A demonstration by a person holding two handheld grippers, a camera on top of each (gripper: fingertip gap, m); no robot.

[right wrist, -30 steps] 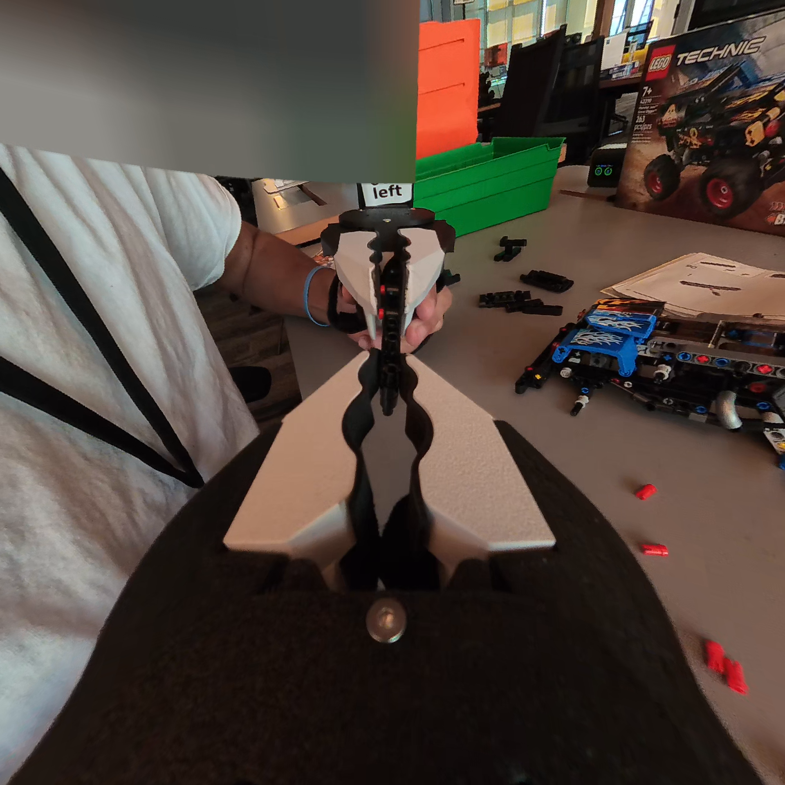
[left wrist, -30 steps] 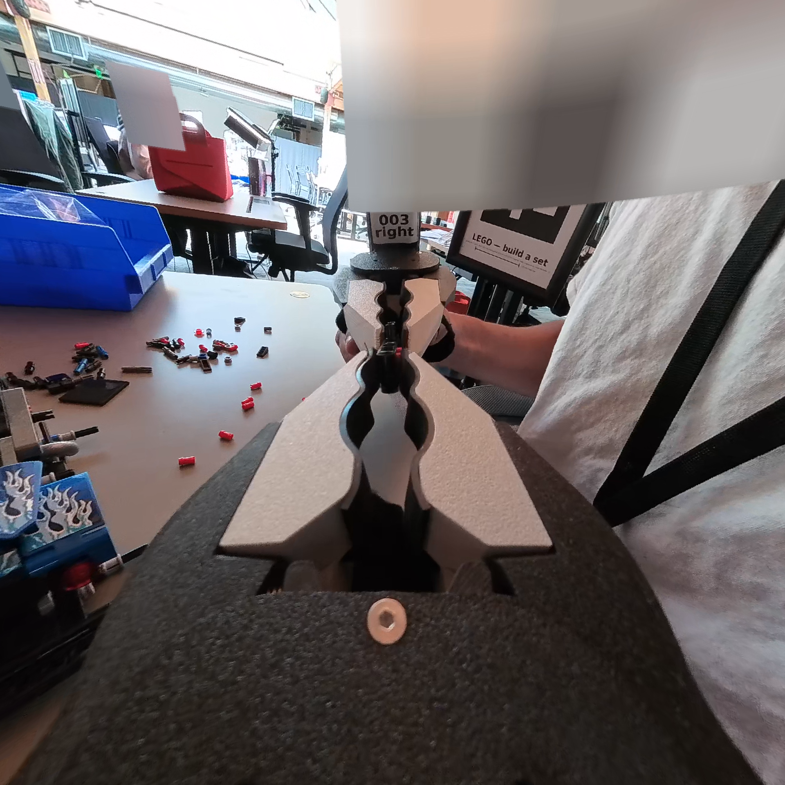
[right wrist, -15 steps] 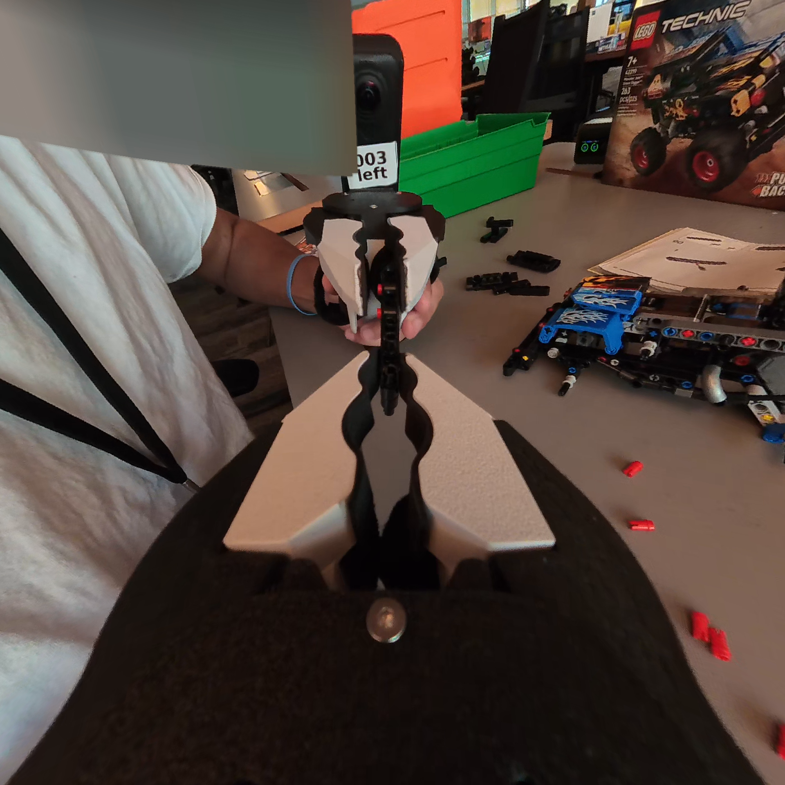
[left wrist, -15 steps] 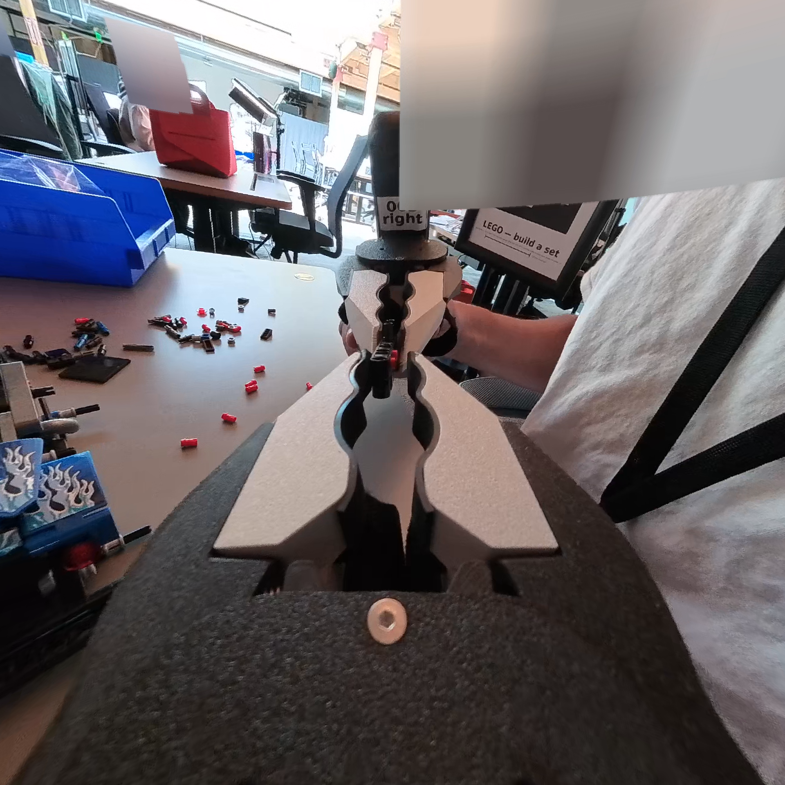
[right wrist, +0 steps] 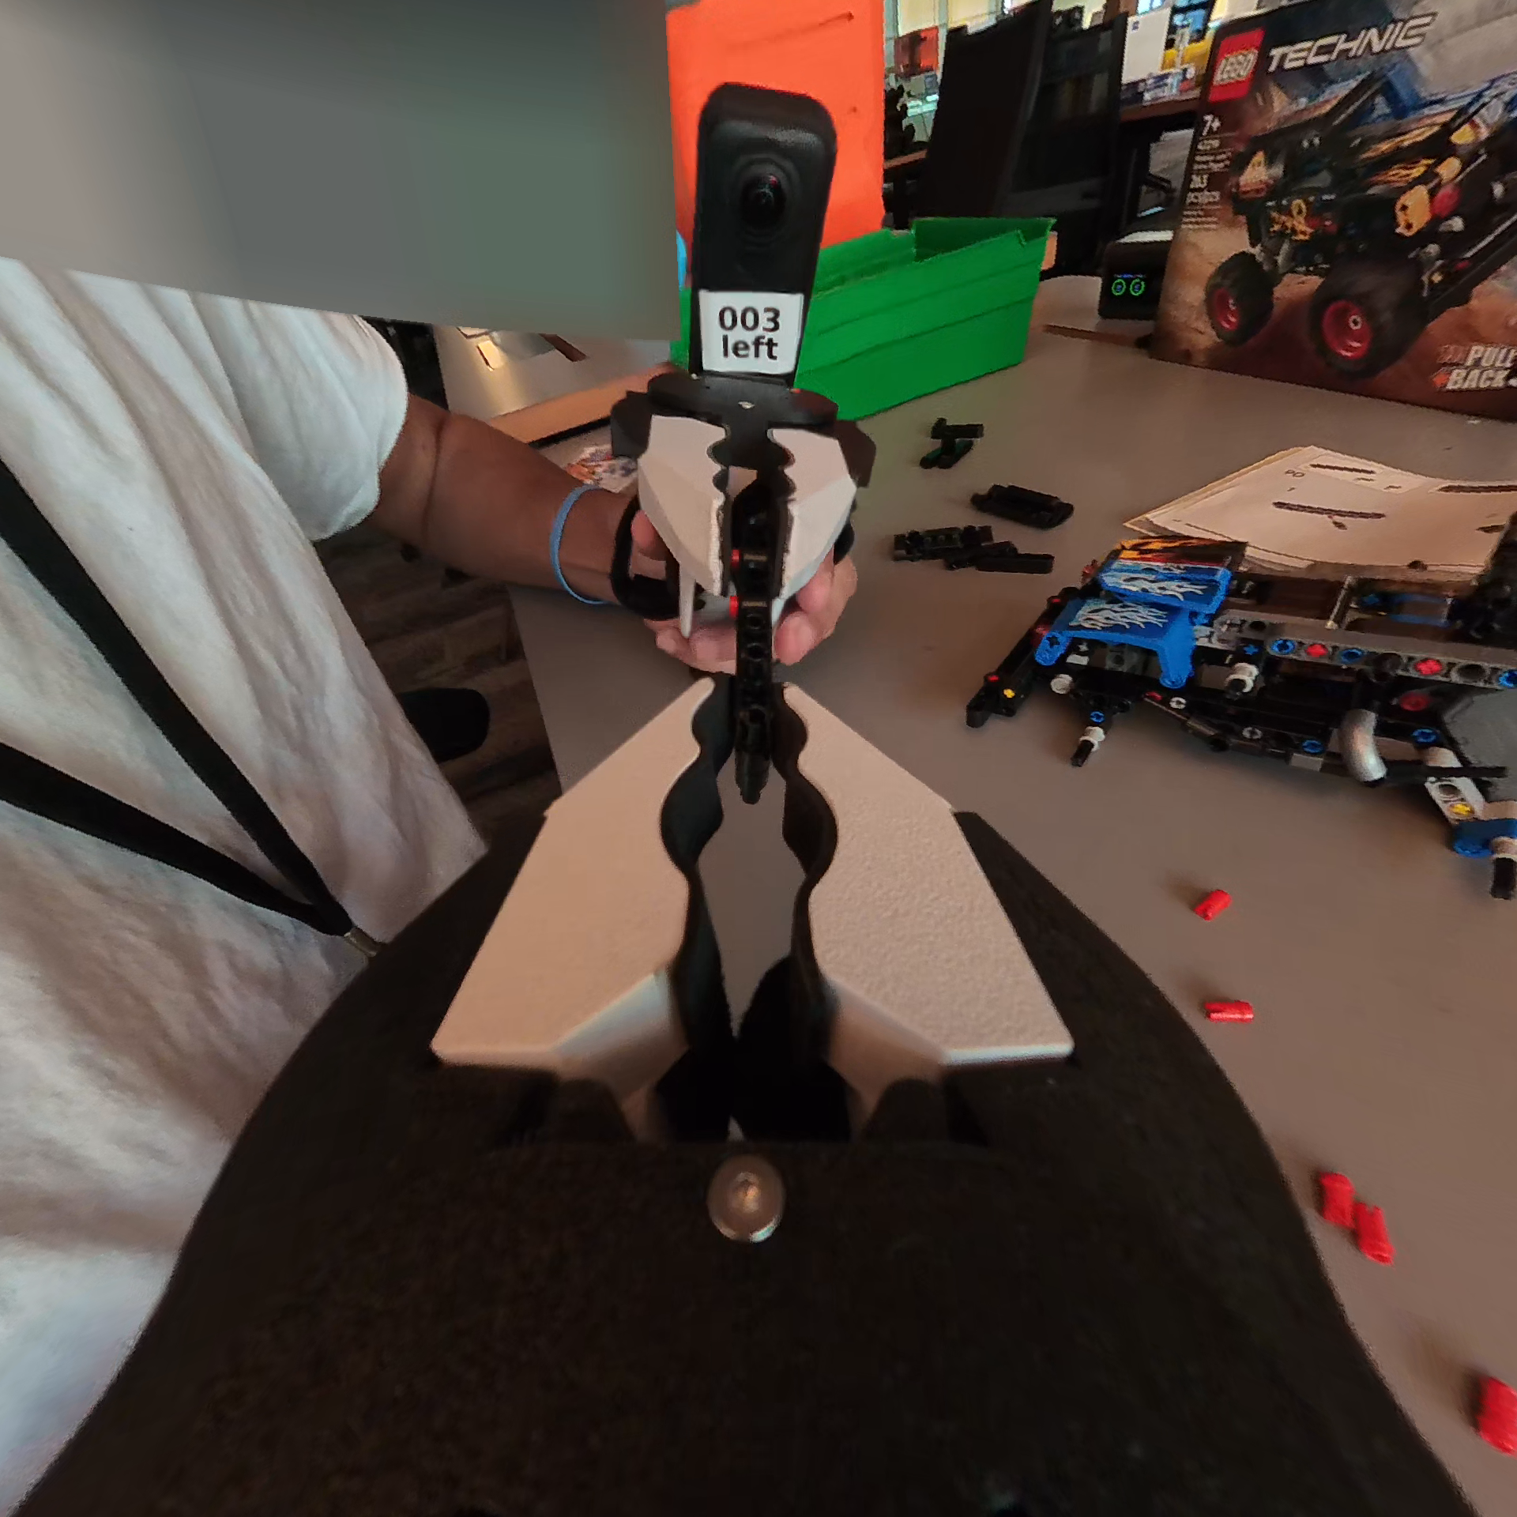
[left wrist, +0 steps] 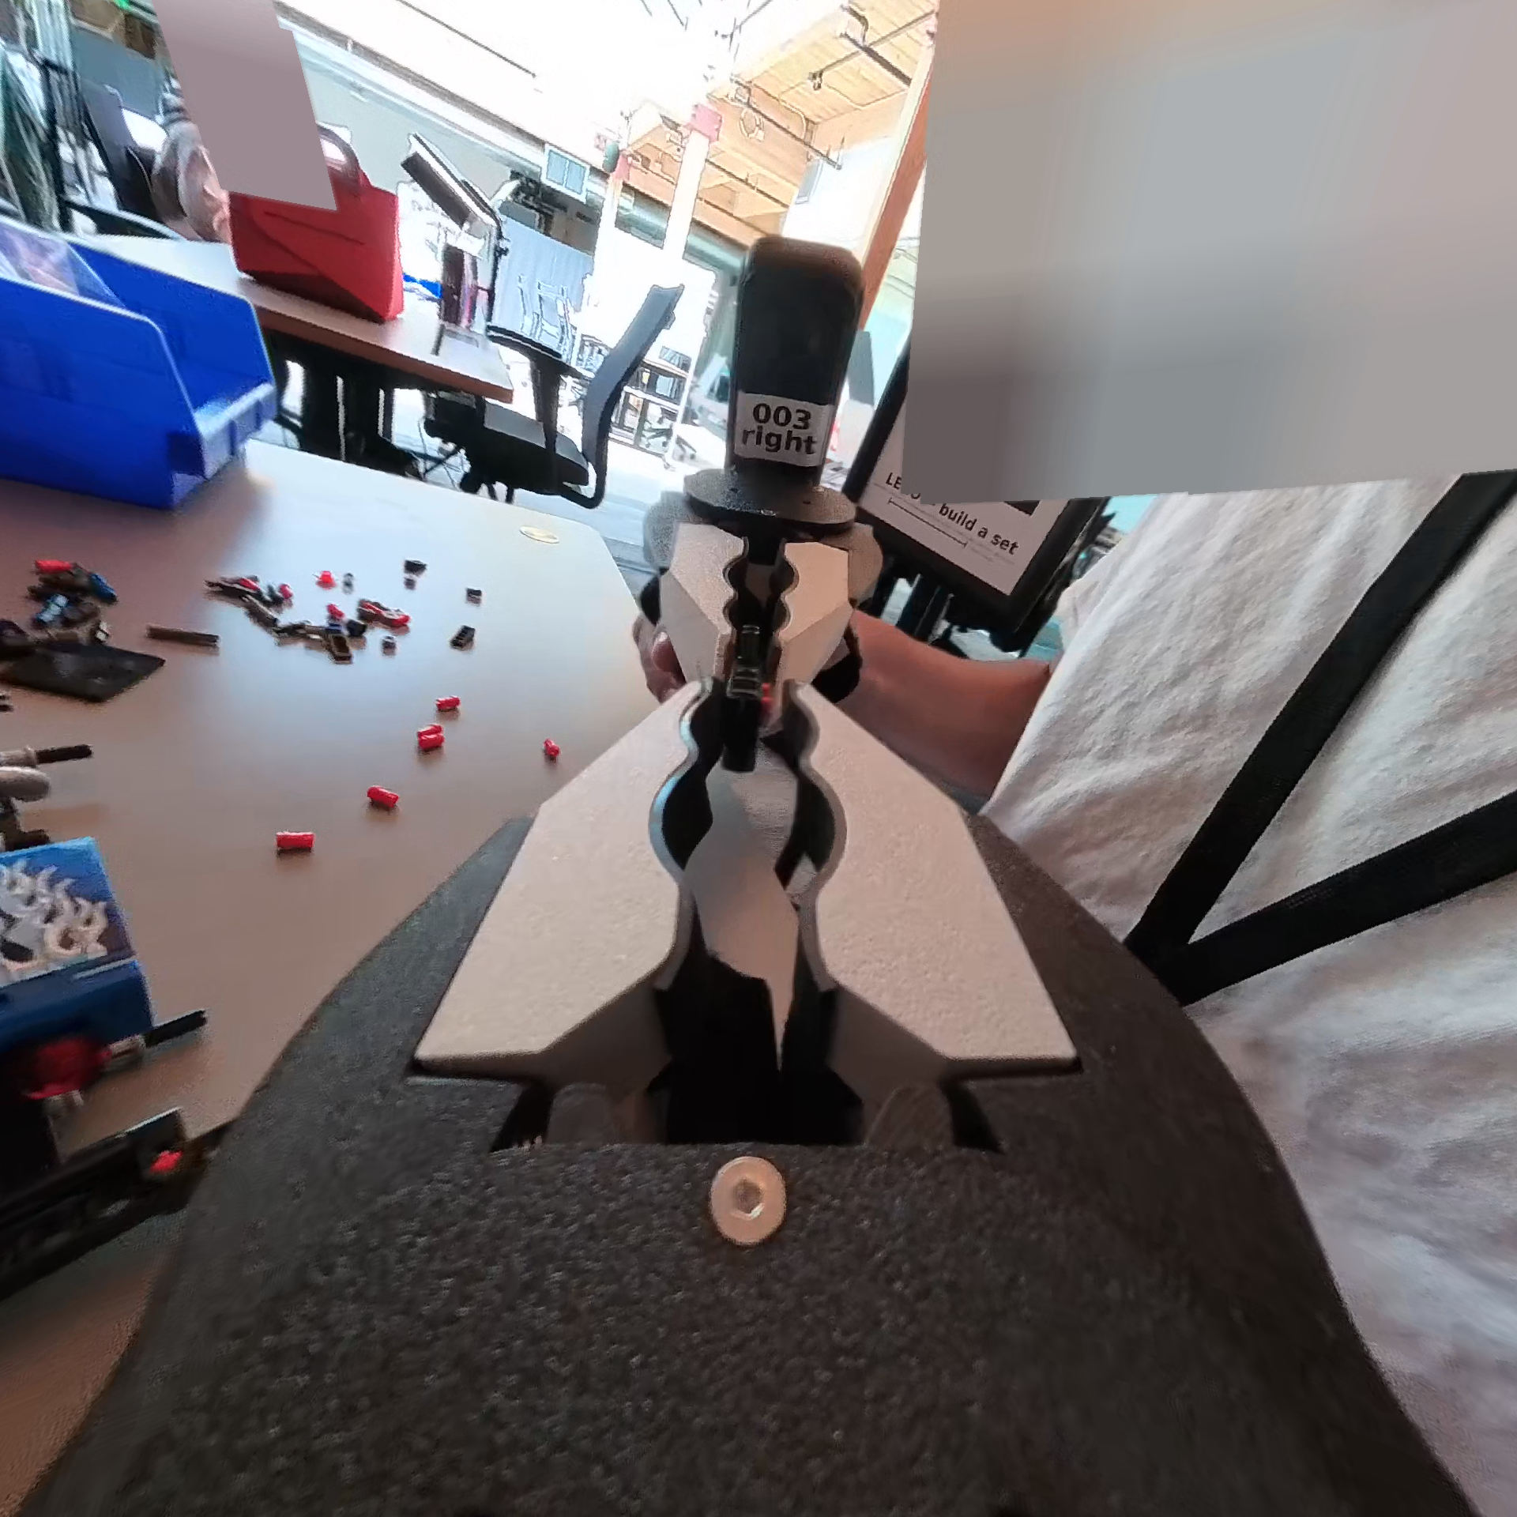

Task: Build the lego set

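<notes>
A black Technic beam [right wrist: 753,648] with red pins [right wrist: 736,558] hangs upright in the air between my two grippers, which face each other tip to tip. My right gripper [right wrist: 747,698] is shut on its lower end. My left gripper [right wrist: 751,599] stands slightly open around its upper part. In the left wrist view my left gripper [left wrist: 745,706] shows a gap beside the beam [left wrist: 743,722], with the right gripper [left wrist: 751,657] just beyond. The part-built blue and black truck chassis [right wrist: 1231,657] lies on the table [right wrist: 1067,862]; it also shows in the left wrist view [left wrist: 49,944].
Loose red pins [right wrist: 1211,903] [left wrist: 378,796] and small black parts [right wrist: 969,546] are scattered on the table. An instruction booklet [right wrist: 1330,509], the set's box [right wrist: 1354,205], a green bin [right wrist: 919,312] and a blue bin [left wrist: 107,386] stand around. The person's white shirt [right wrist: 164,657] is close by. Less than 4 cm separates the two grippers' tips.
My left gripper's jaws have loosened a little around the beam. Both grippers have tilted upward, so each other's camera now shows. The right gripper keeps its hold.
</notes>
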